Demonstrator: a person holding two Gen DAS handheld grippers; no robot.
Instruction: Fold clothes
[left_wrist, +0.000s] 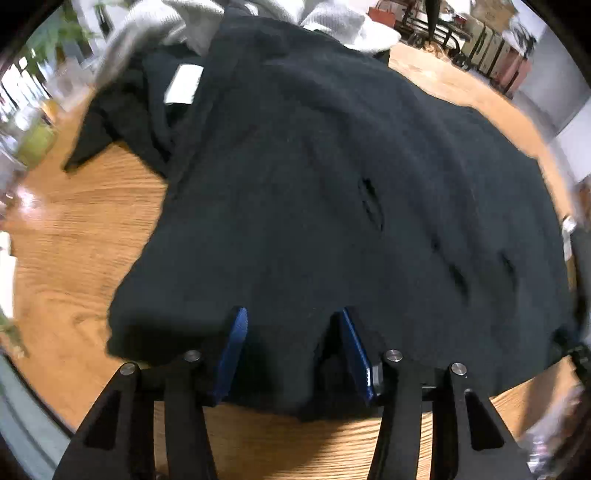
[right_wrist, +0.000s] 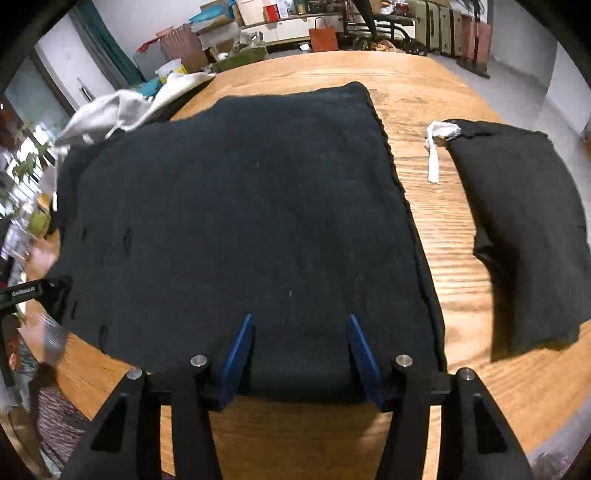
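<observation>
We see the dark navy knitted garment (right_wrist: 240, 221) spread flat on the round wooden table (right_wrist: 443, 258), filling each frame's centre. Our left gripper (left_wrist: 291, 325) and right gripper (right_wrist: 300, 328) sit at its near hem, bottom centre, blue-padded jaws parted, cloth lying loose between them, unpinched. A folded black cloth (right_wrist: 524, 229) lies at right.

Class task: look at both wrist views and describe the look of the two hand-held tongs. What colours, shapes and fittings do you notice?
The left tongs and the right tongs look alike: two flat, tapering blue fingers on black brackets with triangular cut-outs, fastened by round silver bolts. One left finger shows a toothed edge. No cables or sleeves are visible.
</observation>
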